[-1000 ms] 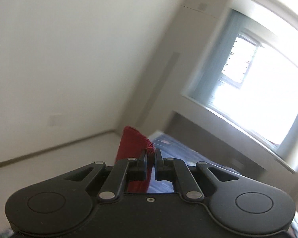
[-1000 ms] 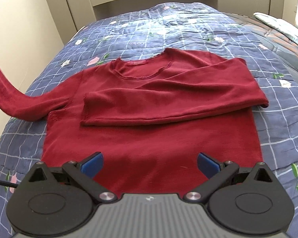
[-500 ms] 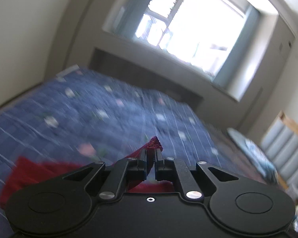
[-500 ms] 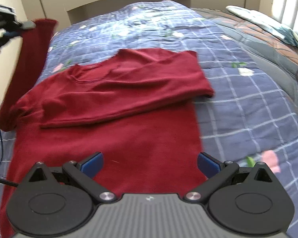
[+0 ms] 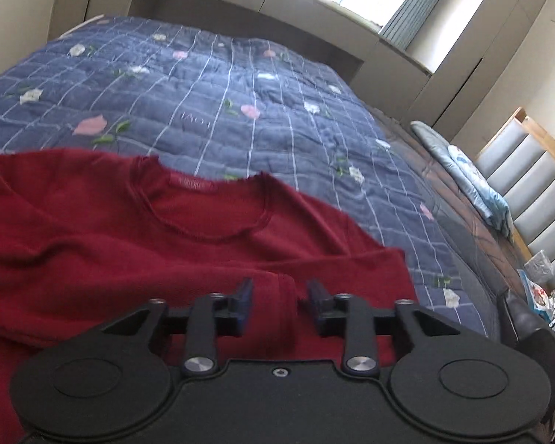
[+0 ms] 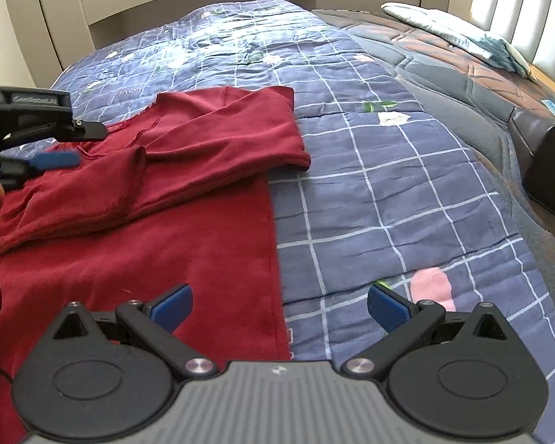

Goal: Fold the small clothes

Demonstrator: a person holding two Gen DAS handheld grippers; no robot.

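Observation:
A dark red long-sleeved sweater [image 6: 188, 229] lies flat on the bed, neck towards the far side, with both sleeves folded across its chest. In the left wrist view the sweater [image 5: 92, 229] fills the lower left. My left gripper [image 5: 277, 296] is open just above the cuff of the sleeve folded over from the left [image 5: 277, 285], which lies on the chest. It also shows in the right wrist view [image 6: 81, 144] at the left edge, open. My right gripper [image 6: 279, 305] is wide open and empty over the sweater's lower right edge.
The bed has a blue quilt [image 6: 388, 185] with a white grid and flowers. A brown blanket [image 6: 444, 55] and a pale blue pillow [image 6: 462, 37] lie to the right by a padded headboard [image 6: 529, 18]. A window ledge [image 5: 296, 7] runs along the far side.
My left gripper carried the left sleeve over the chest, laid it down and opened. My right gripper shifted to the right along the sweater's bottom edge, staying open.

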